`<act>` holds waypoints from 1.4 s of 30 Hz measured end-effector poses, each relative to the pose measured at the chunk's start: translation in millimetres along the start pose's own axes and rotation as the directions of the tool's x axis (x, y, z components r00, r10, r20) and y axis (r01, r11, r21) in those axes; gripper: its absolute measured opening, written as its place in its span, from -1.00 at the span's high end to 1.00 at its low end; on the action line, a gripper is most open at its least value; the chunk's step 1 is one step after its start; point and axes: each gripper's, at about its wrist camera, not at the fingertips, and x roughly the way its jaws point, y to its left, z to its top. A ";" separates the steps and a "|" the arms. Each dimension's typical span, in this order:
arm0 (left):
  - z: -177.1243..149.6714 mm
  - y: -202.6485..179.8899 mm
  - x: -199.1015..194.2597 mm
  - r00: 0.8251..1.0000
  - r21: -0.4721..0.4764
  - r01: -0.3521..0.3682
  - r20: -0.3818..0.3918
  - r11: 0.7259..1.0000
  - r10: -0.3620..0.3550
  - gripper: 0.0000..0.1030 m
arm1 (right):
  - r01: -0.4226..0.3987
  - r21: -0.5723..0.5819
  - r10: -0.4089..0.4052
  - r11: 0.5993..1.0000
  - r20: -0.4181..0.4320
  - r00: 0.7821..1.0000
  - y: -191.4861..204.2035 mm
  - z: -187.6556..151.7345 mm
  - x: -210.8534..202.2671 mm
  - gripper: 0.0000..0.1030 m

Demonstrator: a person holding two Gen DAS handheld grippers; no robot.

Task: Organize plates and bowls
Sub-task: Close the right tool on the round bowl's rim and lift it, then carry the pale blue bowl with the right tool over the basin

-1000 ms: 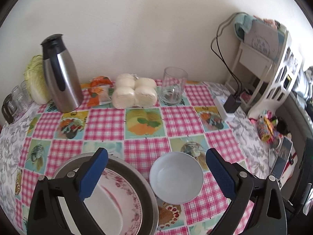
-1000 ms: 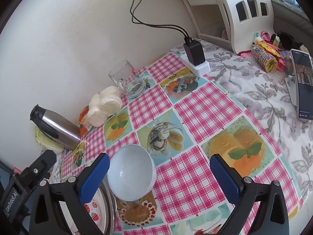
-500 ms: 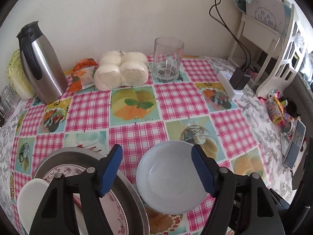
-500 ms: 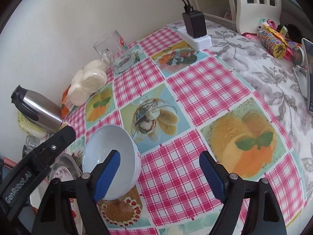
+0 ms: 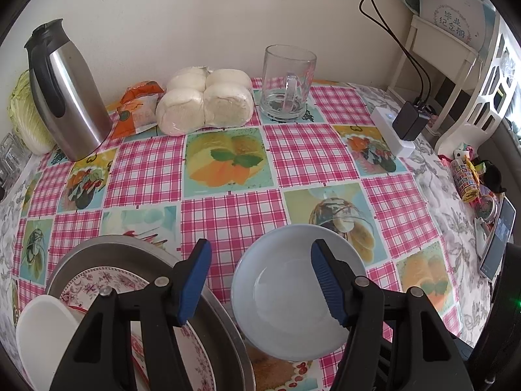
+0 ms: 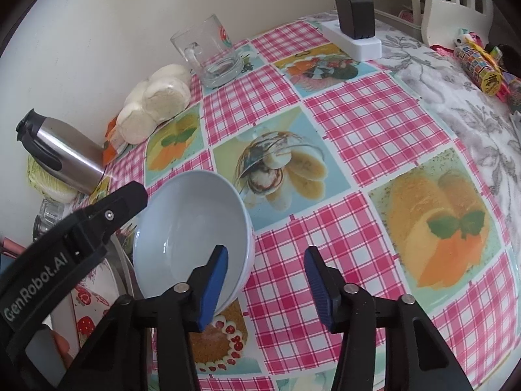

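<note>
Bowl (image 5: 293, 296) on the cloth, just right of the basin (image 5: 136, 254) holding a floral plate (image 5: 97, 286) and white dish (image 5: 42, 329). Both grippers lower and nearer than a second ago, jaws just narrowed. Left gripper (image 5: 260, 280) half-open astride the bowl's left rim, no squeeze visible. Right gripper (image 6: 265, 283) half-open astride the right rim, likewise not clamped. Probably a two-sided pickup starting. Basin rim crowds the left side; open cloth (image 6: 374, 123) right and ahead.
</note>
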 end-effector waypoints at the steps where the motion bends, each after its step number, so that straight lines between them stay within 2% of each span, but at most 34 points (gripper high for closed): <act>1: -0.2 0.0 0.6 1.000 0.000 0.000 -0.001 1.000 0.000 -0.26 | -0.002 -0.004 0.002 1.000 -0.003 1.000 0.8 -0.6 1.2 0.13; 3: -0.3 0.0 1.7 1.000 0.000 0.001 -0.004 1.000 -0.001 -0.25 | -0.009 -0.004 0.009 1.000 -0.008 1.000 1.7 -1.4 3.3 0.33; 7: -0.6 -0.1 2.6 1.000 0.000 -0.001 -0.007 1.000 0.001 -0.24 | -0.042 -0.010 0.042 0.999 -0.010 0.999 4.2 -2.6 4.9 0.51; 9: -0.5 0.0 3.0 1.000 0.001 -0.001 -0.008 1.000 0.001 -0.24 | -0.058 -0.013 0.058 0.998 -0.008 0.998 5.4 -3.2 4.8 0.67; 21: -2.2 -1.9 8.9 1.000 0.008 0.011 -0.024 1.000 -0.011 -0.24 | -0.055 0.009 0.055 0.998 0.018 0.998 -3.6 0.4 0.6 0.85; 31: -10.2 -10.5 25.1 0.996 0.039 0.028 -0.081 0.999 -0.025 0.09 | -0.062 0.052 0.060 0.997 0.024 0.998 -18.5 4.7 -2.2 0.86; 42: -21.3 -21.4 44.8 0.989 0.070 0.025 -0.145 0.997 -0.015 0.13 | -0.064 0.071 0.064 0.995 0.002 0.998 -23.6 2.8 5.1 0.86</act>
